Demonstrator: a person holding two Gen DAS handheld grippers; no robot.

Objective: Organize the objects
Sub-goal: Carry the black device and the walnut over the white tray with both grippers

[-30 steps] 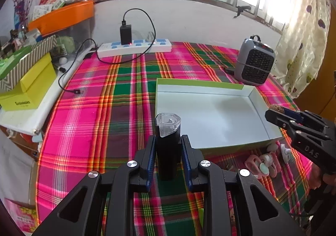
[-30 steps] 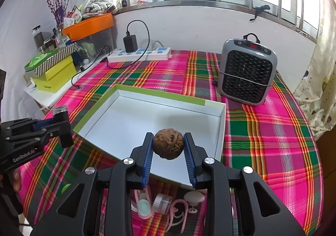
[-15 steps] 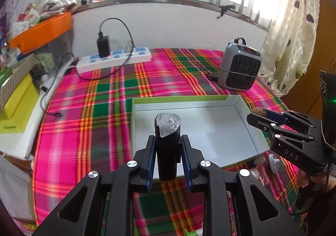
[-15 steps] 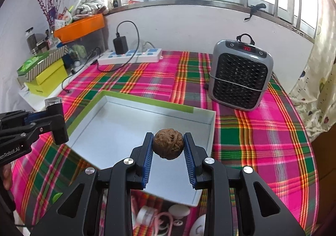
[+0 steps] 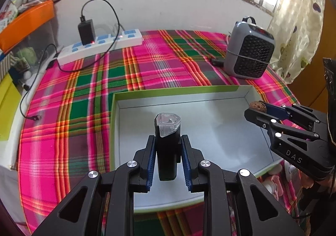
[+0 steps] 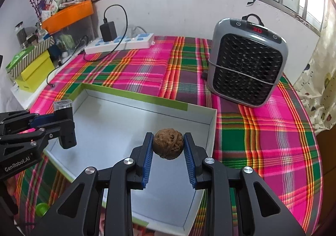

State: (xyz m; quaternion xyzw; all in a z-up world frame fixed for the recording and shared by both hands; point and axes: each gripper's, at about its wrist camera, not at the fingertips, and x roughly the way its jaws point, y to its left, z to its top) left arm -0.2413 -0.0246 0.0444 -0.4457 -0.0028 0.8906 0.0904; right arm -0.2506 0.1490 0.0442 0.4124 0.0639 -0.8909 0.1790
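- Left wrist view: the left gripper (image 5: 168, 158) clenches a black cylindrical device with a clear cap (image 5: 167, 143), upright, above the shallow white cardboard box with green rim (image 5: 210, 127) on the pink-green plaid tablecloth (image 5: 84, 110).
- Right wrist view: the right gripper (image 6: 168, 157) grasps a brown wrinkled walnut (image 6: 168, 146) over the box's right part; a grey fan heater (image 6: 247, 64) stands beyond.

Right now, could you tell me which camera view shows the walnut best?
The right wrist view: the walnut sits close and central, clamped between the right gripper pads above the white box. The left wrist view shows only its top edge, small, at that gripper's tip.
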